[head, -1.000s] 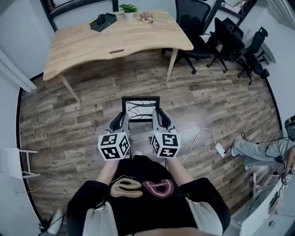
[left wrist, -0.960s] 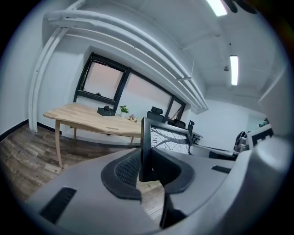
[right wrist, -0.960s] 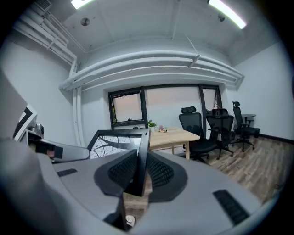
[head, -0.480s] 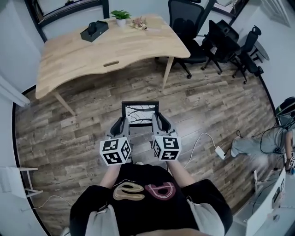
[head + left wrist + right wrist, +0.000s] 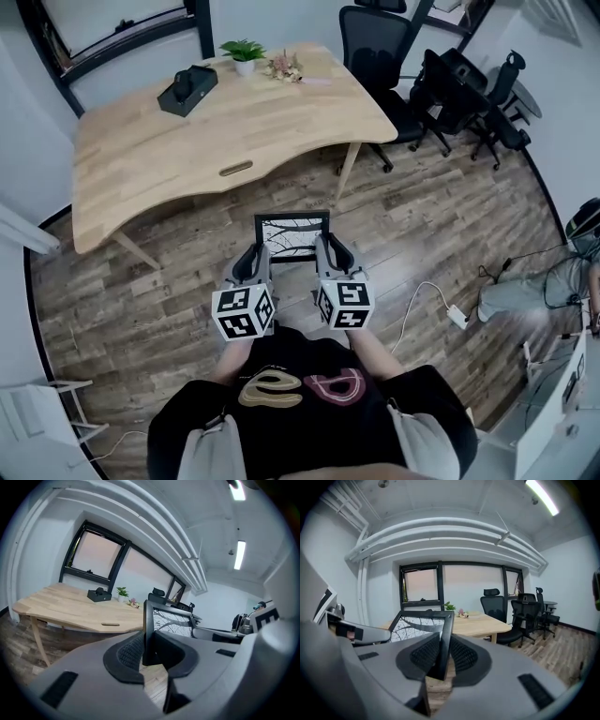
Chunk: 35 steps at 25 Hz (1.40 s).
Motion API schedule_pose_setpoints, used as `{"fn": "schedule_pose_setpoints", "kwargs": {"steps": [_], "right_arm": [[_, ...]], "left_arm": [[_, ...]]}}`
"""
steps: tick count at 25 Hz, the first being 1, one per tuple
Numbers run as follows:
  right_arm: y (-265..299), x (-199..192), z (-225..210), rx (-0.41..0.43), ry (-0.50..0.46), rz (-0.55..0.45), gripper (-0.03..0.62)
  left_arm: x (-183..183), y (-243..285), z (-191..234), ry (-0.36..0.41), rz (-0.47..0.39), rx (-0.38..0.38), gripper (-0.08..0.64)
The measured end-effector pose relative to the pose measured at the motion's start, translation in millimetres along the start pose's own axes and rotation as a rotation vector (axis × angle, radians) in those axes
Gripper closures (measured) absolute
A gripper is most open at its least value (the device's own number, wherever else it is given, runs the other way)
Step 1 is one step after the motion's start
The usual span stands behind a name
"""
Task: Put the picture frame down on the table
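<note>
Table (image 5: 187,141) nearer now; picture frame (image 5: 292,236) (black-edged) in left claw (image 5: 260,255), right claw (image 5: 325,247).

I count two grippers in my hands, the left gripper (image 5: 262,253) and the right gripper (image 5: 322,247), and one picture frame (image 5: 292,232). There is one table (image 5: 234,127), with one potted plant (image 5: 243,52), one black box (image 5: 187,89) and one small bunch of flowers (image 5: 283,67). I make out at least three office chairs (image 5: 380,42), one white power strip (image 5: 457,317) and one other person (image 5: 516,295).

Left claw (image 5: 256,251), right claw (image 5: 327,246) side by side, both gripping picture frame (image 5: 292,232).
</note>
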State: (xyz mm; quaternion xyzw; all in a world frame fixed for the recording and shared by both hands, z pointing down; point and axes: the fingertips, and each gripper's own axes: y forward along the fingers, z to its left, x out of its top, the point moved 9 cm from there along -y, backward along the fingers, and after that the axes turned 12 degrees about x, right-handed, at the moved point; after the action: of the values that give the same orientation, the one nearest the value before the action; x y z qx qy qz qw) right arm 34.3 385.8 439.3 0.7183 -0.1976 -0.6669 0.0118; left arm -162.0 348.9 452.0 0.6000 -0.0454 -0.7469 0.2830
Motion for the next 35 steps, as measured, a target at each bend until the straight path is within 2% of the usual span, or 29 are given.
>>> {"fn": "schedule_pose_setpoints", "kwargs": {"steps": [5,9,20,27,35], "right_arm": [[47.4,12.5,0.3,-0.039,0.012,0.006,0.514],[79.5,16.4,3.5,-0.076,0.039,0.0,0.514],[99.9,24.6,-7.5,-0.1,0.077,-0.029,0.514],[118.5,26.3,-21.6,-0.058,0.089,-0.027,0.514],[183.7,41.1,-56.5,0.034,0.072,-0.011,0.515]], "left_arm": [[23.6,39.6,25.4,-0.006,0.016,-0.029,0.477],[40.4,68.5,43.5,0.027,0.023,-0.036,0.478],[60.1,95.5,44.3,0.061,0.031,-0.06,0.479],[67.0,108.5,42.3,0.071,0.029,-0.023,0.477],[84.1,160.6,47.0,0.034,0.014,0.063,0.477]]}}
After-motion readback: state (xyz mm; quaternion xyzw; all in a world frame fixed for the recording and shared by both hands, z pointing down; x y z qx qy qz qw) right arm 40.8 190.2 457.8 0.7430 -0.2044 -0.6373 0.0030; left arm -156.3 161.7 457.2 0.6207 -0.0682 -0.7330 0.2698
